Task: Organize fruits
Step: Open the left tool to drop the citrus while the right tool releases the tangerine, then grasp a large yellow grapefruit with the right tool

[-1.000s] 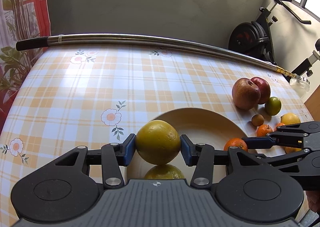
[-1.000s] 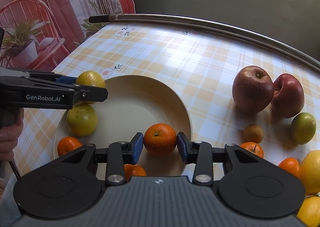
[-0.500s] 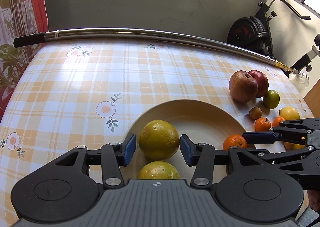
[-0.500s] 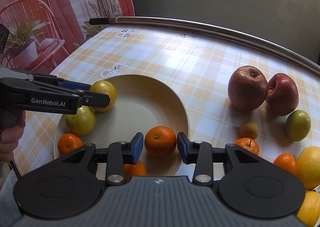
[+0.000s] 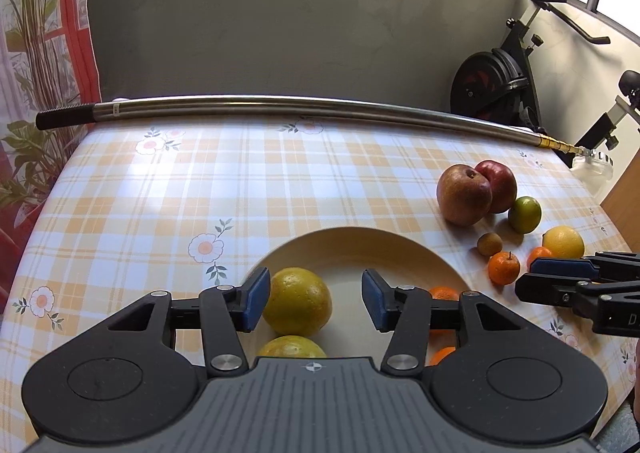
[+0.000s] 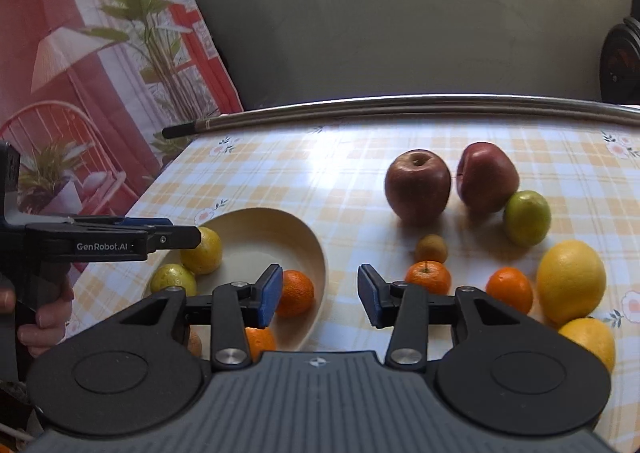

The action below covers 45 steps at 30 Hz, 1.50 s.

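A cream plate [image 5: 360, 249] [image 6: 280, 225] on the checked tablecloth holds two yellow-green citrus fruits [image 5: 298, 307] [image 6: 204, 251] and a few small oranges [image 6: 296, 293]. My left gripper [image 5: 316, 303] is open over the plate, its left pad beside the upper yellow-green fruit. My right gripper [image 6: 318, 295] is open over the plate's right rim, an orange just left of its gap. On the table lie two red apples [image 6: 418, 187], a green lime [image 6: 526, 217], a small brown fruit [image 6: 430, 249], two small oranges [image 6: 428, 277], and two lemons [image 6: 570, 281].
A long metal pole [image 5: 280, 107] lies along the table's far edge. An exercise bike [image 5: 496, 85] stands behind the table at the right. A curtain with plant print [image 6: 100, 93] hangs on the left. The right gripper shows in the left wrist view [image 5: 580, 285].
Both grippers have opened and let go: the yellow-green fruit and the orange now rest in the plate. Both grippers have pulled back, the right one swinging toward the loose fruit.
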Available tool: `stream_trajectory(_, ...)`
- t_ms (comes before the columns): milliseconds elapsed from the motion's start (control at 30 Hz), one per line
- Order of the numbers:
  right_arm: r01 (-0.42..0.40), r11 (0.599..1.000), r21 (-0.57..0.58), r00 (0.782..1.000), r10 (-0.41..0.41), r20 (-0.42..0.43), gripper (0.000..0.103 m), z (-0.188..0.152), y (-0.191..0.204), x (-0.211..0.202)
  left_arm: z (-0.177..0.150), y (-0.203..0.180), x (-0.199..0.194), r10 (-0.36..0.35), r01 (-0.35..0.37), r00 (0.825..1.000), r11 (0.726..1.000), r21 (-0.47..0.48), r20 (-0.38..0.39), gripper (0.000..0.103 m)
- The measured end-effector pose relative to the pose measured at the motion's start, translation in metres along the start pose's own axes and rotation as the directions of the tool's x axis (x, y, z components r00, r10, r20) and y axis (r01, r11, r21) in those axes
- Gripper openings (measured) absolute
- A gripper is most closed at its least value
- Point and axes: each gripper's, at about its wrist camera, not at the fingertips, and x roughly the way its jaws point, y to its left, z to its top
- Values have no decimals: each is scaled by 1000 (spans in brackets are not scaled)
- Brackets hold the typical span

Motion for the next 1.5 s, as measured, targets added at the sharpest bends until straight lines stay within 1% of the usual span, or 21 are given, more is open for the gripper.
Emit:
stream_trajectory(133, 58, 998, 33, 998, -59, 26, 45, 1, -19, -17, 3, -15, -7, -8, 7, 999, 1000, 10, 34, 54)
stream_trajectory(333, 127, 992, 23, 990, -128, 51, 45, -2, -38, -39, 4, -42, -13, -33, 33, 997, 999, 7, 68, 54)
stream_trajectory(467, 169, 986, 15, 985, -169, 41, 45, -8, -51, -48, 3, -58, -14, -48, 47, 996, 999, 20, 78, 54)
stream_trajectory(733, 210, 976, 65, 977, -212, 28, 45, -21, -85, -65, 4, -78, -13, -75, 74, 994, 997, 24, 77, 54)
stream_trajectory(833, 221, 972, 80, 974, -224, 27, 45, -25, -95, -70, 4, -83, -12, -80, 79, 994, 997, 21, 79, 54)
stream_trajectory(933, 217, 972, 91, 975, -220, 23, 45, -26, -101, -71, 5, -86, -10, -82, 81, 994, 997, 21, 77, 54)
stream_trajectory(1367, 221, 972, 86, 975, -222, 6, 45, -31, -108, -68, 6, -98, -4, -89, 87, 994, 996, 33, 67, 54)
stream_trajectory(1433, 223, 971, 89, 975, -224, -5, 50, -33, -109, -67, 5, -99, -3, -91, 89, 994, 995, 35, 63, 54)
stream_trajectory(1467, 227, 970, 90, 974, -227, -10, 55, -34, -110, -65, 5, -100, -2, -92, 90, 994, 995, 36, 61, 54)
stream_trajectory(1500, 229, 969, 89, 973, -229, -14, 55, -35, -110, -64, 4, -100, -1, -92, 90, 994, 995, 37, 58, 54)
